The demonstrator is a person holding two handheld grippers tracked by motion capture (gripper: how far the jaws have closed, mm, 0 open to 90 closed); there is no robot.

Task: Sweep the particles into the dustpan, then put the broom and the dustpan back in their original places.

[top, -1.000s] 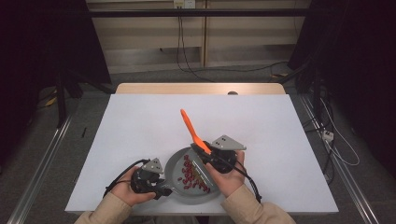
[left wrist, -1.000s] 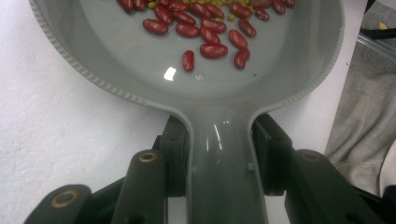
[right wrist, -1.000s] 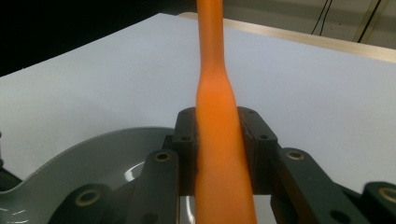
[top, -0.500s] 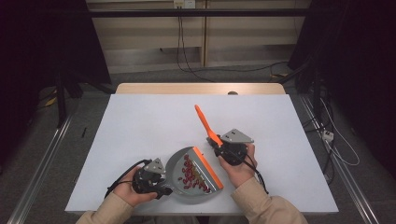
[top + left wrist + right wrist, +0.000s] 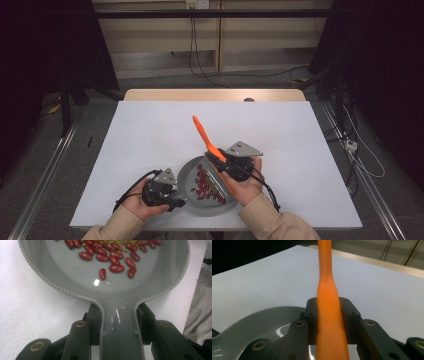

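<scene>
Orange plastic marks what has shifted: the spatula [image 5: 206,141], clamped tight in the right gripper [image 5: 226,165], has been swung from the pan's right side back over the grey pan [image 5: 189,172], its handle slanting far and left. The left gripper [image 5: 117,322] is closed on the pan handle at the table's near edge. The red beans [image 5: 110,255] are apparently being stirred.

Bright overhead light on table [image 5: 150,150], dark bkgd, glare on pan [image 5: 96,282], close-ups soft.
</scene>
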